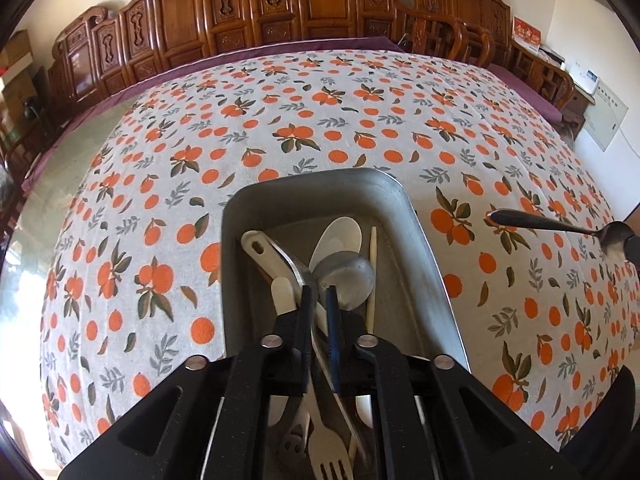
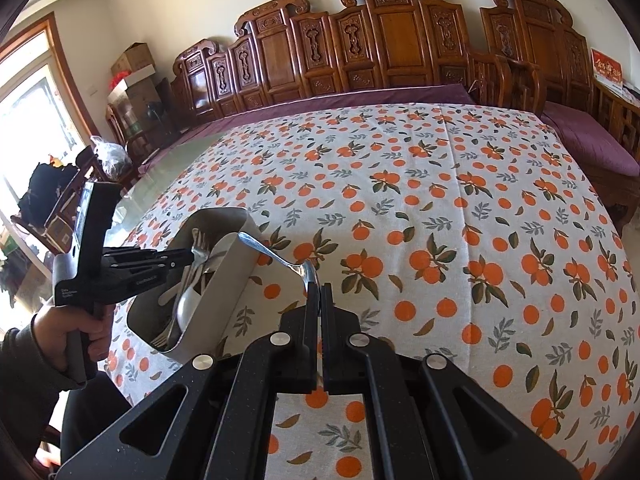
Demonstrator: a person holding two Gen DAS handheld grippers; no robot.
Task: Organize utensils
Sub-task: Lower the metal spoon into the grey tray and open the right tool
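Note:
A metal tray (image 1: 320, 178) on the orange-print tablecloth (image 1: 280, 120) holds several utensils: white plastic spoons (image 1: 338, 232), a metal spoon (image 1: 348, 280), forks (image 1: 326, 460) and a pale chopstick (image 1: 373, 264). My left gripper (image 1: 319, 292) reaches down into the tray. Its jaws stand a narrow slit apart, and a thin metal handle (image 1: 290, 258) runs between them without being pinched. In the right wrist view the left gripper (image 2: 191, 258) hangs over the tray (image 2: 224, 280). My right gripper (image 2: 320, 288) is shut on the bowl of a metal spoon (image 2: 276, 258), held above the cloth beside the tray, handle pointing toward the tray. The same spoon (image 1: 560, 226) shows at the right edge of the left wrist view.
A person's hand (image 2: 80, 328) and dark sleeve hold the left gripper at the table's near left edge. Carved wooden benches (image 2: 400, 40) with purple cushions (image 2: 592, 144) line the far and right sides. Boxes and bags (image 2: 132, 64) stand at the left by a window.

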